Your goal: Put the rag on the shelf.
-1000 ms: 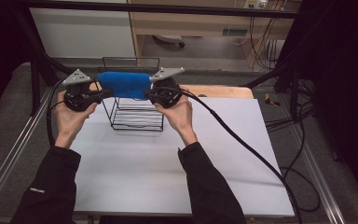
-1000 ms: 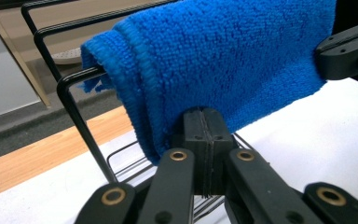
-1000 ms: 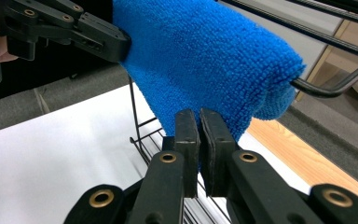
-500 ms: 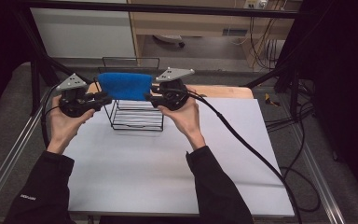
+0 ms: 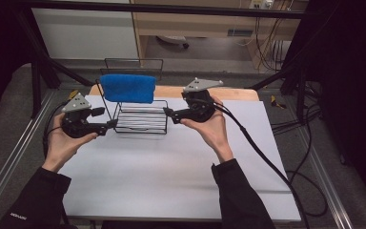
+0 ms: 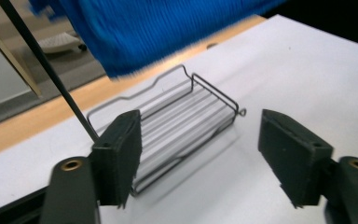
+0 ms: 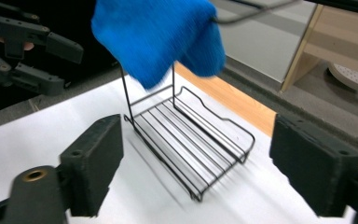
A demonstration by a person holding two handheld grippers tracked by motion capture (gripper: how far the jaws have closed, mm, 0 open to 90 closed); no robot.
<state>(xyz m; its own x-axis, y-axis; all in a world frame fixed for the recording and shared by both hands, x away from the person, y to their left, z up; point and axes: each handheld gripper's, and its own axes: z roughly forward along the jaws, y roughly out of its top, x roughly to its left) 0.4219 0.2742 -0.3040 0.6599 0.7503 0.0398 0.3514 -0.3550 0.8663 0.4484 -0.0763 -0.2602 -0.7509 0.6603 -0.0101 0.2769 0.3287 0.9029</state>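
Towel (image 5: 127, 88) draped over wire rack (image 5: 140, 121)
Left gripper (image 5: 106, 125) and right gripper (image 5: 169, 114) flank the rack, both wide open and empty, towel between them overhead.

left gripper (image 5: 109, 118) held low at left, jaws spread wide, right gripper (image 5: 167, 114) raised at right, jaws spread wide, both pointing inward, dark sleeves

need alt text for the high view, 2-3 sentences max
A blue towel hangs over the top bar of a black wire rack standing on a white table. A person's hands hold the left gripper and right gripper on either side of the rack, jaws pointing inward, neither touching the towel. Black cables trail off to the right.
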